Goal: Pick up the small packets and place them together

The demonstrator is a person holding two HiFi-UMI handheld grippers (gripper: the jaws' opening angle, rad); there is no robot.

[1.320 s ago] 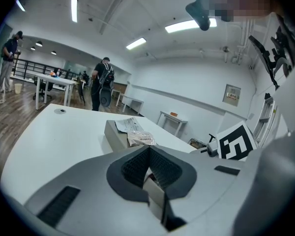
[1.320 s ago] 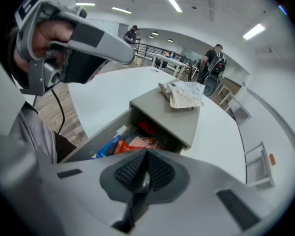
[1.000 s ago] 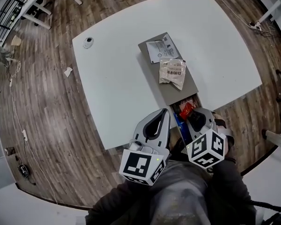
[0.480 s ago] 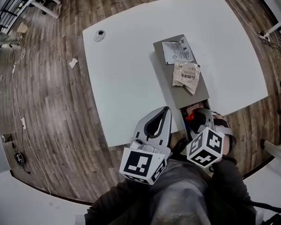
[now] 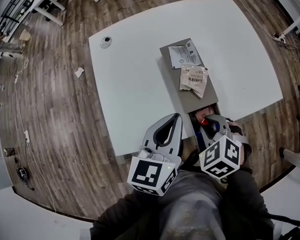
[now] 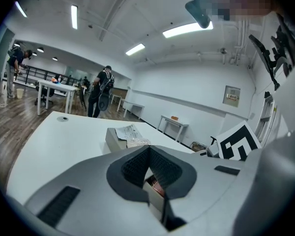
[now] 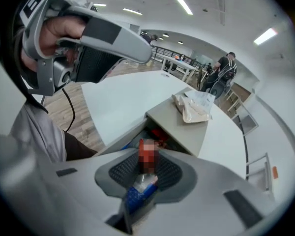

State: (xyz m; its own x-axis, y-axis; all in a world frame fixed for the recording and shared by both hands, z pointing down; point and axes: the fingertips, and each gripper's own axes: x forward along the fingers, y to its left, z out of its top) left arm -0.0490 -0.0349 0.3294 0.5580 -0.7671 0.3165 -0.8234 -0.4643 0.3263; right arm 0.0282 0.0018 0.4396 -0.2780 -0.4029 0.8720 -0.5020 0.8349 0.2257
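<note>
**Right tongs**: I hold them pointed steeply down over the open near end of the long grey flat-topped box. The box lies on the white bench, close to its near edge. The jaws have just been closing and are clamped on a small red-and-blue foil packet. The packet stands lengthwise between the pads, blue end toward me and red end toward the box opening.

**Box opening:** More red packaging lies inside, directly under the right tongs. I cannot tell how many pieces there are.

**Left tongs**: I hold them nearly level, just beside the near left corner of the grey box, over the bench's near edge. The jaw tips are together and nothing is between the pads. These tongs stay clear of the box and of the right tongs.

**Top of the box:** Two more packets rest there.
- A flat white printed pouch lies at the far end.
- A crumpled beige packet lies just nearer to me, and their adjoining edges touch.

**Bench:** A small round grey disc sits near the far left corner, well apart from the box.
</note>
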